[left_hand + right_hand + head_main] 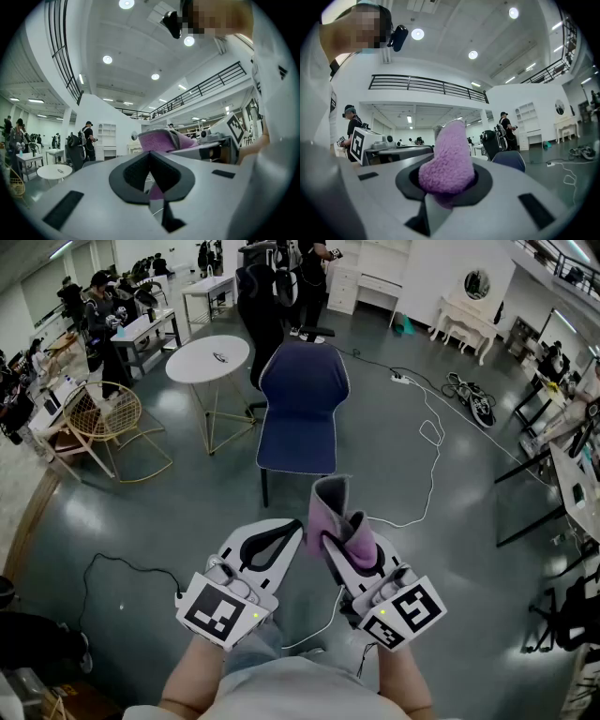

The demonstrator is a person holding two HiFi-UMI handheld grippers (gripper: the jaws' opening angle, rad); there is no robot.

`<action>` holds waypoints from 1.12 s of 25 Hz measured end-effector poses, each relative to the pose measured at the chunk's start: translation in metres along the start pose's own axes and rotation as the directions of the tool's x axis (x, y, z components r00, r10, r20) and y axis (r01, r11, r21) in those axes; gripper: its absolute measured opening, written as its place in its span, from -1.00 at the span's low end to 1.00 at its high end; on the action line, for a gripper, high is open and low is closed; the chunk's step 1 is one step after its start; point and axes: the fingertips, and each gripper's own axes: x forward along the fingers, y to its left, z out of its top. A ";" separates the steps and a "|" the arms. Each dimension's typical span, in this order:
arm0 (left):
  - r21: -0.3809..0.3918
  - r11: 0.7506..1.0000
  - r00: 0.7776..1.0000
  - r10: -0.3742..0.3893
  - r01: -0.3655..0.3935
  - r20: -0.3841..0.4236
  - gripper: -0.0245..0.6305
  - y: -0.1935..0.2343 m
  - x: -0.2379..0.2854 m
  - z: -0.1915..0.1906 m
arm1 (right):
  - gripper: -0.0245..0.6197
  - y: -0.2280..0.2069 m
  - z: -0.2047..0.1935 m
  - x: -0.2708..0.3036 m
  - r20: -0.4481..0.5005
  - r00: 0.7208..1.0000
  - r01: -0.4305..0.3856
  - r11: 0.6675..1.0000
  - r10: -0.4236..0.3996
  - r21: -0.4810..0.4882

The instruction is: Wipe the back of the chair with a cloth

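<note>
Short of blue chair (302, 409): R claw (326, 542) clamps purple cloth (446, 161); L claw (292, 529) closed, empty.

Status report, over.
Right gripper shut on cloth. Left gripper shut, empty. Chair ahead, untouched. Cable on floor beside chair.

The left gripper (149, 153) fills the lower half of the view, its two dark-padded jaws meeting at the tips with nothing between them. Just beyond it to the right, the right gripper (169, 143) is clamped on a purple cloth (154, 140), and its marker cube (235, 129) faces this way. A white sleeve (276, 93) covers the right edge. Far off at the left stands a round white table (54, 171), with a person in black (88, 140) before white shelves (107, 135). A black balcony railing (206, 86) runs overhead.
</note>
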 end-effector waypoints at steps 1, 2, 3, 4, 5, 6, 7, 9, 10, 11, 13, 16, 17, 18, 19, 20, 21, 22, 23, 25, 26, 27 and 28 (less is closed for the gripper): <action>0.000 1.000 1.000 0.004 -0.004 0.007 -0.89 0.001 0.002 0.001 | -0.66 -0.002 0.001 0.000 0.004 1.000 0.003 1.000 -0.003 -0.004; -0.002 1.000 1.000 0.006 -0.006 0.014 -0.89 0.003 0.003 0.002 | -0.66 -0.003 0.002 0.000 0.008 1.000 0.006 1.000 -0.006 -0.007; -0.007 1.000 1.000 0.006 -0.006 0.019 -0.89 0.004 0.004 0.002 | -0.66 -0.004 0.002 0.000 0.010 1.000 0.010 1.000 -0.010 -0.010; -0.014 1.000 1.000 0.005 -0.005 0.022 -0.89 0.006 0.004 0.002 | -0.66 -0.004 0.002 0.001 0.011 1.000 0.015 1.000 -0.014 -0.011; -0.022 1.000 1.000 0.003 -0.003 0.023 -0.88 0.008 0.003 0.002 | -0.66 -0.005 0.002 0.002 0.011 1.000 0.020 1.000 -0.019 -0.012; -0.027 1.000 1.000 0.002 -0.001 0.023 -0.89 0.012 0.003 0.001 | -0.66 -0.006 0.002 0.004 0.010 1.000 0.024 1.000 -0.024 -0.012; -0.028 1.000 1.000 0.002 -0.001 0.023 -0.89 0.016 0.003 0.000 | -0.66 -0.007 0.002 0.007 0.009 1.000 0.029 1.000 -0.029 -0.013; -0.022 1.000 1.000 -0.001 0.001 0.026 -0.89 0.026 0.005 -0.001 | -0.66 -0.010 0.002 0.015 0.007 0.999 0.037 0.999 -0.037 -0.013; -0.022 1.000 1.000 -0.004 0.004 0.026 -0.89 0.031 0.007 -0.002 | -0.66 -0.011 0.002 0.021 0.006 0.999 0.042 0.999 -0.042 -0.012; -0.024 1.000 1.000 -0.008 0.008 0.025 -0.88 0.037 0.008 -0.004 | -0.66 -0.013 0.001 0.026 0.005 0.999 0.047 0.999 -0.047 -0.011; -0.028 0.999 1.000 -0.015 0.016 0.024 -0.89 0.049 0.011 -0.007 | -0.66 -0.016 -0.002 0.038 0.000 0.998 0.060 0.998 -0.060 -0.007; -0.042 0.999 0.999 -0.031 0.032 0.015 -0.89 0.066 0.013 -0.010 | -0.66 -0.014 -0.004 0.059 0.002 0.998 0.064 0.998 -0.064 -0.003; -0.043 0.998 0.999 -0.037 0.038 0.014 -0.89 0.074 0.013 -0.010 | -0.65 -0.013 -0.002 0.068 0.012 0.998 0.056 0.998 -0.056 -0.002; -0.041 0.998 0.999 -0.043 0.044 0.017 -0.89 0.082 0.014 -0.009 | -0.65 -0.011 0.000 0.076 0.025 0.998 0.049 0.999 -0.049 -0.002; -0.037 0.998 0.999 -0.049 0.050 0.023 -0.89 0.090 0.014 -0.008 | -0.65 -0.010 0.002 0.084 0.036 0.998 0.046 0.999 -0.045 -0.006; -0.034 0.998 0.998 -0.055 0.056 0.028 -0.88 0.097 0.014 -0.007 | -0.65 -0.008 0.004 0.092 0.042 0.998 0.047 0.999 -0.046 -0.015; -0.034 0.997 0.998 -0.062 0.063 0.030 -0.89 0.105 0.013 -0.006 | -0.66 -0.007 0.004 0.099 0.042 0.998 0.054 0.998 -0.053 -0.028; -0.035 0.997 0.997 -0.068 0.069 0.030 -0.89 0.111 0.012 -0.006 | -0.66 -0.006 0.004 0.106 0.040 0.997 0.067 0.997 -0.065 -0.043; -0.032 0.997 0.997 -0.074 0.075 0.030 -0.88 0.117 0.011 -0.007 | -0.66 -0.006 0.003 0.111 0.039 0.996 0.082 0.995 -0.080 -0.056; -0.022 0.996 0.996 -0.082 0.083 0.036 -0.89 0.127 0.010 -0.009 | -0.66 -0.005 0.000 0.119 0.039 0.994 0.101 0.993 -0.099 -0.060; -0.022 0.996 0.996 -0.085 0.086 0.040 -0.89 0.131 0.010 -0.010 | -0.66 -0.005 -0.001 0.121 0.038 0.994 0.102 0.993 -0.100 -0.053; -0.027 0.996 0.995 -0.087 0.089 0.045 -0.89 0.133 0.011 -0.010 | -0.66 -0.005 -0.001 0.123 0.034 0.995 0.100 0.994 -0.098 -0.048; -0.036 0.995 0.995 -0.090 0.092 0.050 -0.88 0.135 0.013 -0.010 | -0.66 -0.005 -0.001 0.125 0.028 0.995 0.097 0.994 -0.096 -0.047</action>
